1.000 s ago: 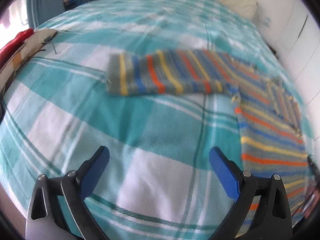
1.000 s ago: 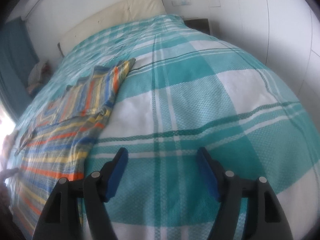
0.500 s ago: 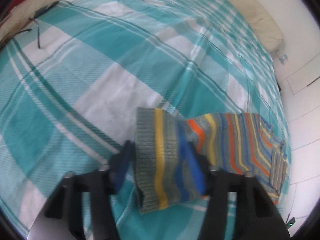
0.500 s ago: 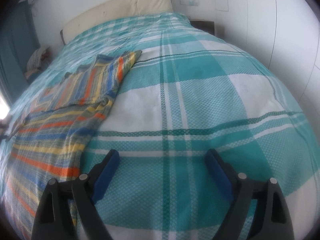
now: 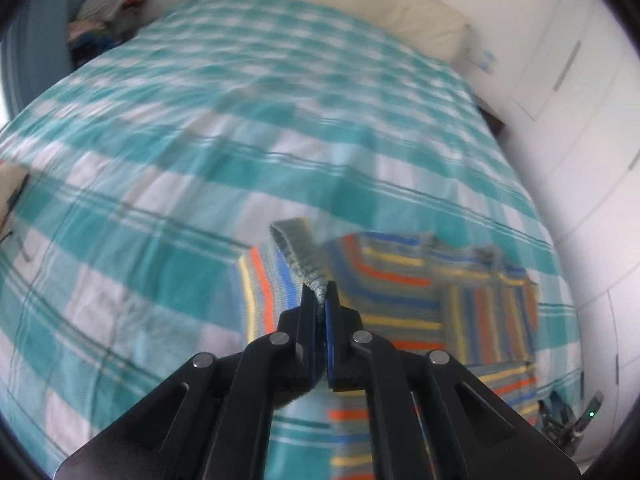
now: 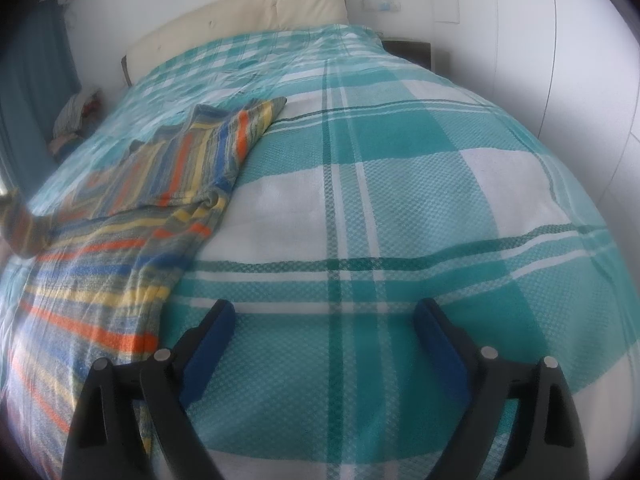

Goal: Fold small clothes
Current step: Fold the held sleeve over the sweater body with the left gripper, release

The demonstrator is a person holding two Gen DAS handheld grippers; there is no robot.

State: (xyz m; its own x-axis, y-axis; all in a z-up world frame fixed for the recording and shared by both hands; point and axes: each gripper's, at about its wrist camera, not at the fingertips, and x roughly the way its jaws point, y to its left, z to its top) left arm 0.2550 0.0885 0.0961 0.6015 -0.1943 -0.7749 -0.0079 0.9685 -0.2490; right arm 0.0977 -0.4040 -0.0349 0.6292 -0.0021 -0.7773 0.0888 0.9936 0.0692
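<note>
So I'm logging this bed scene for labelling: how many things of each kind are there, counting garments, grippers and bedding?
Striped sweater: 1
Grippers: 2, the left gripper shut on the sweater's cuff, the right gripper open
Checked bedspread: 1
Cream headboard: 1
Clothes pile beside the bed: 1
Total: 6

Soft daylight from my left; my left view is smeared with motion blur, my right sharp, both edges bowed and dark.

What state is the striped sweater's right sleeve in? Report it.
Folded: the right sleeve lies across the sweater body, its cuff end toward the left.
</note>
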